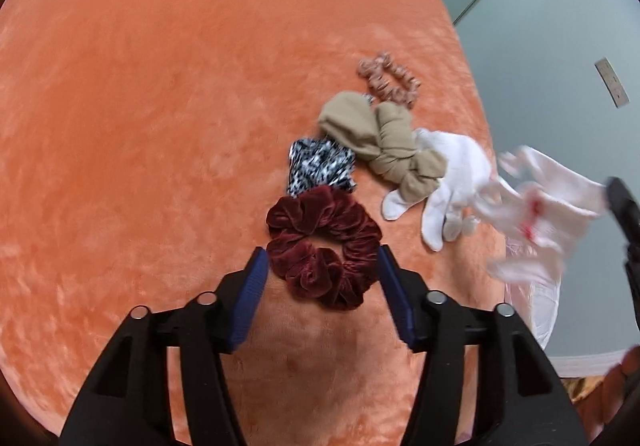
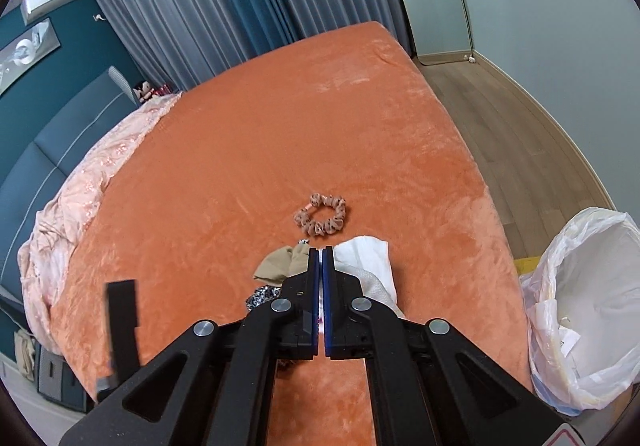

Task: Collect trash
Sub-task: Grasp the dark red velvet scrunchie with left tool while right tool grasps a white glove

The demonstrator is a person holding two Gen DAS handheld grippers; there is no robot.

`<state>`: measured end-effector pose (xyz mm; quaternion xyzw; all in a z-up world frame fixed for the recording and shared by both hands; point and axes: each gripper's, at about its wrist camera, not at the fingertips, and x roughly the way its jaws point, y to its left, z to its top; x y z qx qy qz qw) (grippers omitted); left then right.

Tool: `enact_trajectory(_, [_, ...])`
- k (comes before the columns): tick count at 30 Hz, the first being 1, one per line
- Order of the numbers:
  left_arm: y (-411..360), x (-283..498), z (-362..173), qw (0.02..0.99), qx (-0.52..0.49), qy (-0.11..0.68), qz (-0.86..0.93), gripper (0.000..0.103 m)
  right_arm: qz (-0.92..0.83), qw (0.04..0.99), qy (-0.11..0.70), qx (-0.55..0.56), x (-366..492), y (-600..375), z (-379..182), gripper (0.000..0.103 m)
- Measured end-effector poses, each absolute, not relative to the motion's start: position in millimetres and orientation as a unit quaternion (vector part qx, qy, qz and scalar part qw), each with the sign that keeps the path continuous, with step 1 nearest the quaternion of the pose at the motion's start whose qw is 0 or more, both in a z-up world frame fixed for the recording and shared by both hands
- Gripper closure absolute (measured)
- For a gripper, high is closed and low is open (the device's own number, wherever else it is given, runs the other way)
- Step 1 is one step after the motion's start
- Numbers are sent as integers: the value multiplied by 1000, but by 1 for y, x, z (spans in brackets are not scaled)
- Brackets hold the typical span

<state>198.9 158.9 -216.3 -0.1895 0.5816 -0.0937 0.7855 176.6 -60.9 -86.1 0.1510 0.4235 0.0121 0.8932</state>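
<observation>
From the left wrist, we are looking down on the orange bed (image 1: pixel 160 125), and our left tool (image 1: pixel 320 278) stands spread, its blue pads on either side of a dark red scrunchie (image 1: pixel 324 250) without pressing on it. Beyond that lie a black-and-white patterned scrunchie (image 1: pixel 320 167), a beige knotted cloth (image 1: pixel 384 145), a small pink scrunchie (image 1: pixel 386 79) and a white glove (image 1: pixel 444 181), all bunched near the bed's edge. At the right, blurred, a crumpled white wrapper with red marks (image 1: pixel 544 205) hangs off the tip of our right tool, clear of the bed.

Now the right wrist: our right tool (image 2: pixel 322 286) is pressed together, and a sliver of white with a pink fleck shows in the slit between the pads, so we take it to be pinching that wrapper. The pink scrunchie (image 2: pixel 322 215) lies ahead on the bed (image 2: pixel 280 125), with the beige cloth (image 2: pixel 280 264) and a white cloth (image 2: pixel 368 258) just behind the tips. To the right, beside the bed, stands the bin with its white bag (image 2: pixel 588 306), and a few scraps already lie in it.

So we judge the task partly done: some trash is binned, one piece is lifted and not yet dropped in. Which of the things on the bed count as trash we cannot tell.
</observation>
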Motion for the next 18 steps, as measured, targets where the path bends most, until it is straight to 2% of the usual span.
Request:
enact_trajectory(1, [160,202,-224,778,-200,590,-85,40,13,894,421,152,174,-61,-84,102])
enact_trajectory(5, [158,208,-239,767,-214,600,-83,42,14,897,414,154,166,-63,-76,102])
enact_trajectory(8, [150,211,-241,771,-196,599,-90,63,11,898,410,158,160,-68,-73,102])
enact_trajectory(9, [147,212,-242,769,-195,602,-94,78,9,899,408,161,158,-70,-72,102])
enact_trajectory(10, [146,212,-244,764,-196,607,-97,86,7,899,407,163,157,-72,-71,102])
enact_trajectory(18, [135,201,-223,780,-182,590,-102,91,-5,901,399,168,143,-82,-62,102])
